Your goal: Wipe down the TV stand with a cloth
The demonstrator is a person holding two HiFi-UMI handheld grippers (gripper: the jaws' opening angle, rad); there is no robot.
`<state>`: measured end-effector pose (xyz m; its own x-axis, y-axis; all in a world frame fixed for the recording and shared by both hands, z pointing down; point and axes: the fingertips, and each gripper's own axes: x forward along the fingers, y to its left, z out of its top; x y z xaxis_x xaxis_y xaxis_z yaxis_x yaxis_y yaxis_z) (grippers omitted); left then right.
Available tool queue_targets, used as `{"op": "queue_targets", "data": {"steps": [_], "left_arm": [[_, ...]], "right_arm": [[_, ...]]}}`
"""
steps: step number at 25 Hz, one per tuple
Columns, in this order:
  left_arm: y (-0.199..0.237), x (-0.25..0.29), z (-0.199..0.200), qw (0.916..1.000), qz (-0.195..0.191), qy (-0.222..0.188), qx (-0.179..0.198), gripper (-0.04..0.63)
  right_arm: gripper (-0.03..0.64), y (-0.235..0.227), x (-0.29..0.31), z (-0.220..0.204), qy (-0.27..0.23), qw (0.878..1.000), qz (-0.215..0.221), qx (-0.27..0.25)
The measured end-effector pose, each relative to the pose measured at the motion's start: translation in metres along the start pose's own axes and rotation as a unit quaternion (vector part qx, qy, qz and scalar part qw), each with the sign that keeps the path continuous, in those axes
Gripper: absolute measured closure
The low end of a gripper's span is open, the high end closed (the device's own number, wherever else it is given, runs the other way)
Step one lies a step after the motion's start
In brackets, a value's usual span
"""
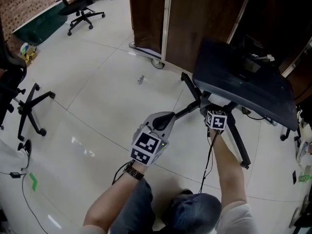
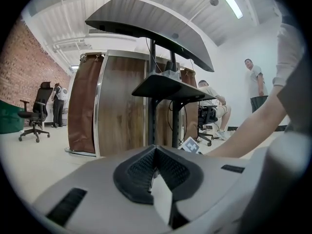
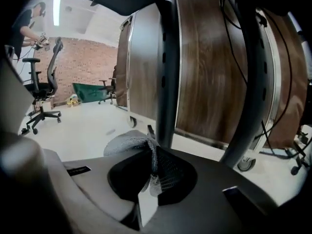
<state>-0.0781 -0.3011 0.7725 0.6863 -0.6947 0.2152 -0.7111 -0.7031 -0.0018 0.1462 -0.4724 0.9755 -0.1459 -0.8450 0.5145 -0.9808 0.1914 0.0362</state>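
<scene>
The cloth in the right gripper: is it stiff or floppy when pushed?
Probably floppy: the cloth bunches in a fold beyond the shut right gripper. Likely light: a small pinch seems to carry it. Its mesh weave should grip, not slide.

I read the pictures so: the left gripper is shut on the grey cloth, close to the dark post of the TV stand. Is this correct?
Not quite: it is the right gripper that is shut on the grey cloth, close to the dark post of the TV stand. The right gripper view shows it. The left gripper is shut on nothing.
</scene>
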Motion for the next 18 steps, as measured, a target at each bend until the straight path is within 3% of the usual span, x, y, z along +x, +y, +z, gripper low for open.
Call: {"op": "queue_targets", "data": {"steps": [2, 4, 9, 12, 15, 18], "left_arm": [[-0.007, 0.009, -0.011, 0.9999, -0.011, 0.012, -0.002, 0.572], [-0.013, 0.019, -0.015, 0.9996, -0.02, 0.021, -0.002, 0.572], [-0.033, 0.049, -0.014, 0.9985, -0.051, 0.022, 0.005, 0.572], [-0.041, 0.068, -0.016, 0.9972, -0.069, 0.025, 0.015, 0.572], [-0.038, 0.088, -0.016, 0.9963, -0.075, 0.029, 0.029, 0.572], [-0.034, 0.101, -0.021, 0.9965, -0.072, 0.035, 0.022, 0.572]], "right_arm": [[0.611, 0.005, -0.005, -0.031, 0.018, 1.0, 0.007, 0.004], [0.611, -0.008, -0.015, -0.031, 0.002, 1.0, 0.001, 0.012], [0.611, -0.106, -0.089, 0.059, -0.127, 0.987, -0.096, 0.001], [0.611, -0.157, -0.143, 0.078, -0.176, 0.973, -0.148, -0.004], [0.611, -0.193, -0.151, 0.07, -0.177, 0.968, -0.177, -0.009], [0.611, -0.223, -0.112, 0.055, -0.139, 0.972, -0.187, 0.0]]}}
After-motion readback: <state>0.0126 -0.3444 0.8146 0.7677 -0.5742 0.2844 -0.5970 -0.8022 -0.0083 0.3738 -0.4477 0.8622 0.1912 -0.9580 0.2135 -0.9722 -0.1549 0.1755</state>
